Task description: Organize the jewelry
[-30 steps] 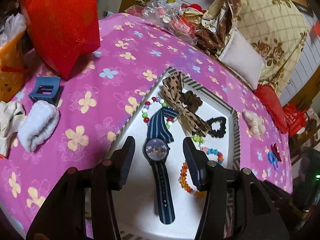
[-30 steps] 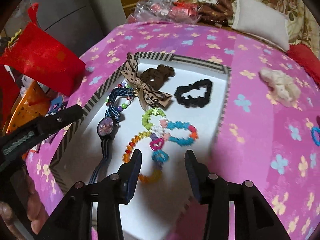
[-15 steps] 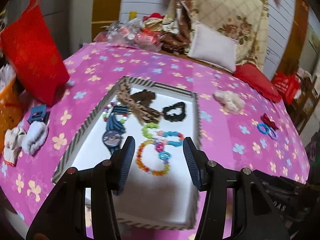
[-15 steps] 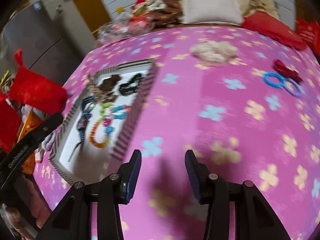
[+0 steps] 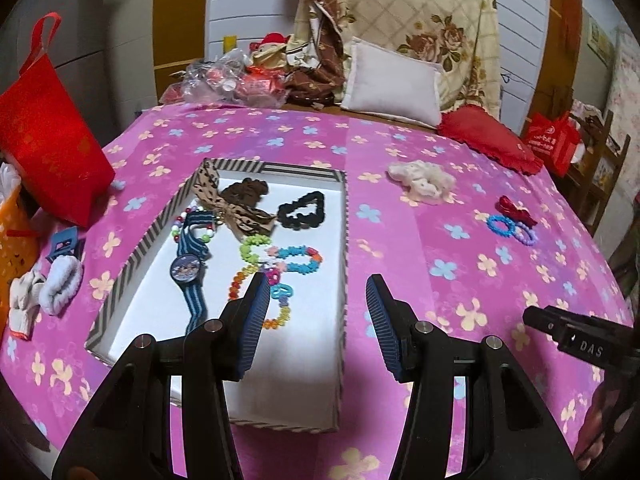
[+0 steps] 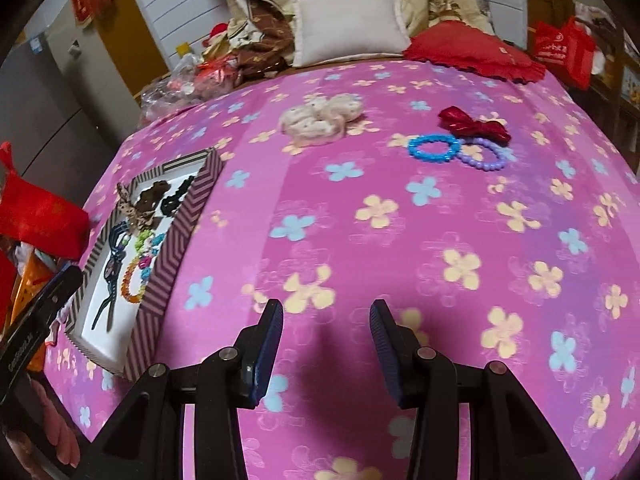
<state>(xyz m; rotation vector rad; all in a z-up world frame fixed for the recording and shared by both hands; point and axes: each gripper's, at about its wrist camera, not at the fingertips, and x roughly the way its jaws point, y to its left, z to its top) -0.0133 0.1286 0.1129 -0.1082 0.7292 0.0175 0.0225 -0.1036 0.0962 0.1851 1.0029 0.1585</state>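
A pink flowered tablecloth (image 5: 400, 248) fills both views, and on it, at about ten o'clock in the left wrist view, sits a striped tray (image 5: 345, 240) holding a watch (image 5: 187, 270), bead bracelets (image 5: 296, 258) and hair ties. Out on the cloth lie a cream scrunchie (image 6: 320, 118) at twelve o'clock, then a red bow (image 6: 472, 124), blue bracelet (image 6: 434, 148) and purple bracelet (image 6: 480, 158) at one o'clock. The left gripper (image 5: 316, 320) and right gripper (image 6: 326, 350) both hang with fingers apart, holding nothing.

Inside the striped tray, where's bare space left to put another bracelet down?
The near end of the tray is bare white floor, from the watch strap and the orange bead bracelet to the near rim. A narrower strip runs along the right wall. The far half is crowded: leopard bow, brown scrunchie, black scrunchie, flower bracelets.
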